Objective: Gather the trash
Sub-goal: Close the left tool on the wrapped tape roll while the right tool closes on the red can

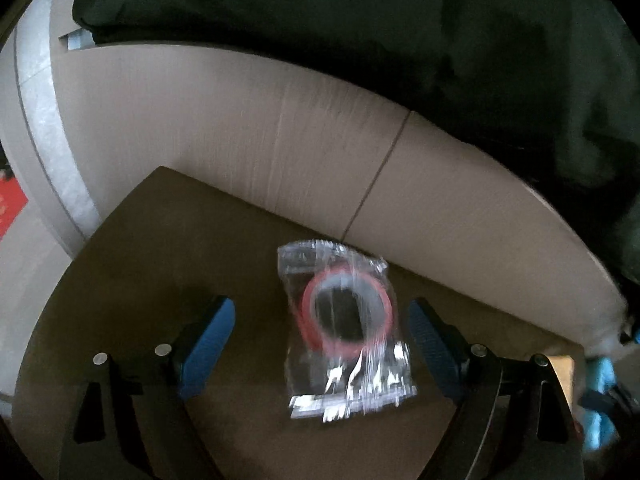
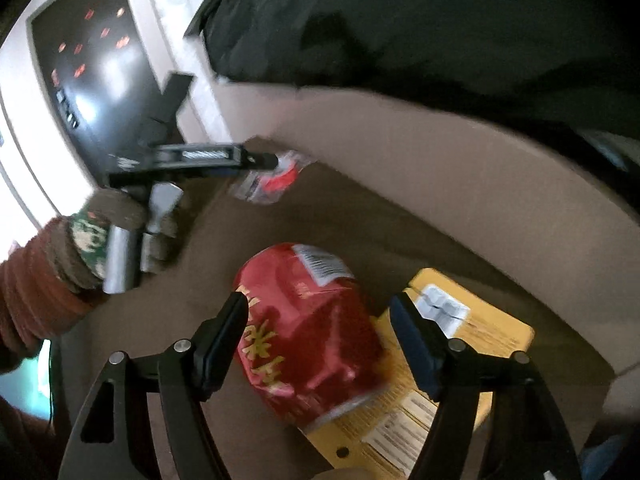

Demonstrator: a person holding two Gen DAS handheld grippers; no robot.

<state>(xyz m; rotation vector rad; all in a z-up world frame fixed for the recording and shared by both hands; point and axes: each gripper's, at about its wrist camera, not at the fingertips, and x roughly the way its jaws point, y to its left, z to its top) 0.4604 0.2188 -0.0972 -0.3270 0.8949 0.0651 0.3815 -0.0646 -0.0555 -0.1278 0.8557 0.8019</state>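
Note:
In the left wrist view, a clear plastic bag [image 1: 344, 332] with a red ring inside lies on the brown floor of a cardboard box [image 1: 248, 136]. My left gripper [image 1: 320, 304] stands open, its blue pads [image 1: 212, 340] apart from the bag on both sides. In the right wrist view, a crumpled red can [image 2: 308, 332] lies on a yellow packet [image 2: 460, 368] in the same box. My right gripper [image 2: 318, 300] is open around the can, with a gap at the right finger. The left gripper [image 2: 268, 162] and its gloved hand [image 2: 100, 236] show at the left, above the bag [image 2: 272, 180].
Black plastic sheeting [image 1: 360, 20] hangs over the box's far rim. The pale cardboard wall [image 2: 440, 152] curves close behind the trash. A dark glossy panel [image 2: 92, 80] and white frame lie outside the box at the left. Something blue [image 1: 600, 400] shows at the right edge.

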